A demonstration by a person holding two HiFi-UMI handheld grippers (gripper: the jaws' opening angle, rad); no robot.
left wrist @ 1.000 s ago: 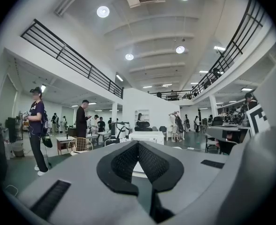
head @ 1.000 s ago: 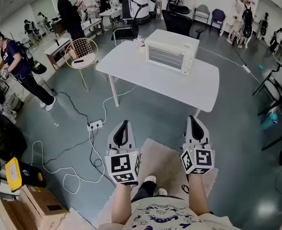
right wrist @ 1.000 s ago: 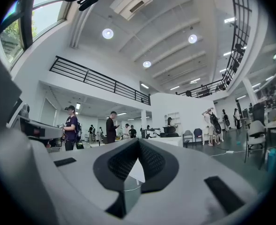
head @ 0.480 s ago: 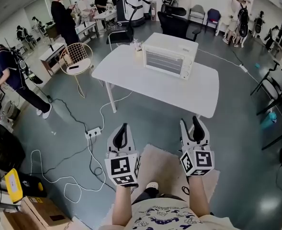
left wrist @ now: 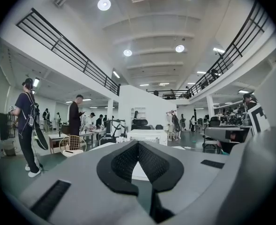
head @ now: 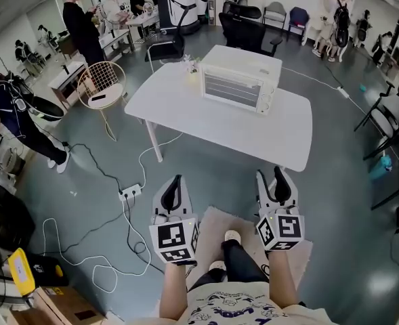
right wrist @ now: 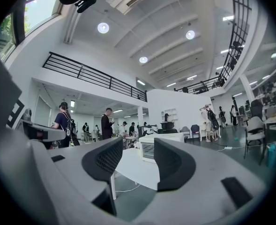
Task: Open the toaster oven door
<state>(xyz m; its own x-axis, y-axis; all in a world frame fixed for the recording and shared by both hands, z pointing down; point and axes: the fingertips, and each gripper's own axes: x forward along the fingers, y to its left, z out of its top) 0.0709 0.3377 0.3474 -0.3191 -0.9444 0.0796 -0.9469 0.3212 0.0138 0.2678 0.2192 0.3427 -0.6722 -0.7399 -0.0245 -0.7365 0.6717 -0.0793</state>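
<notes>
The white toaster oven (head: pixel 240 80) stands with its glass door closed at the far side of a white table (head: pixel 219 124), well ahead of both grippers. My left gripper (head: pixel 174 180) is held low over the floor with its jaws together and nothing in them. My right gripper (head: pixel 271 176) is level with it, with its jaws apart and empty. In the left gripper view the toaster oven (left wrist: pixel 147 136) shows just above the closed tips of the left gripper (left wrist: pixel 138 144). In the right gripper view the toaster oven (right wrist: pixel 147 150) sits in the gap of the right gripper (right wrist: pixel 138 145).
A pale rug (head: pixel 216 232) lies under my feet. A power strip (head: pixel 131 193) and white cables (head: pixel 77 239) trail across the floor at left. A wire chair (head: pixel 103 81) stands left of the table, black office chairs (head: pixel 243 29) behind it. Several people stand at left and back.
The right gripper's jaws have gone from closed to apart. The table and toaster oven have come slightly nearer in view. The person at far left has walked further left.
</notes>
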